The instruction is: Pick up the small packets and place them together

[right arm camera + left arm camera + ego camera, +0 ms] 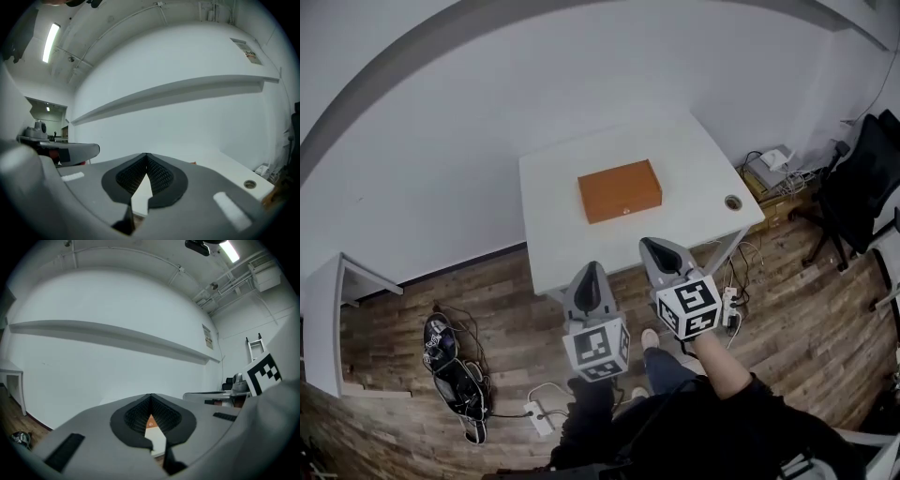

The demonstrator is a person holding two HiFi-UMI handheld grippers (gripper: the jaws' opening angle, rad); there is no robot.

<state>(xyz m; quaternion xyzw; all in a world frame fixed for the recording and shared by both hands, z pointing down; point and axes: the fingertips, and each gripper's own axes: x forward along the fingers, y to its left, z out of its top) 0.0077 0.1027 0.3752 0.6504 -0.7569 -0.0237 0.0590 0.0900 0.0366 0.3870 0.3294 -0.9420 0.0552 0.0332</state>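
No small packets show in any view. An orange box (619, 190) lies flat in the middle of the white table (694, 159). Both grippers hang in front of the table's near edge, above the wooden floor. My left gripper (589, 274) is shut with nothing between its pads, and through the slit below its tips I see a sliver of the orange box (150, 421). My right gripper (654, 247) is also shut and empty, pointing over the table (225, 164). In the left gripper view the jaws meet at the left gripper (151, 396); in the right gripper view, at the right gripper (146, 155).
A round cable hole (732, 202) sits at the table's right front corner. A black chair (862, 183) stands at the right, with a cardboard box of cables (773, 173) beside it. A power strip (539, 417) and black gear (450, 370) lie on the floor at left, near a white desk (323, 319).
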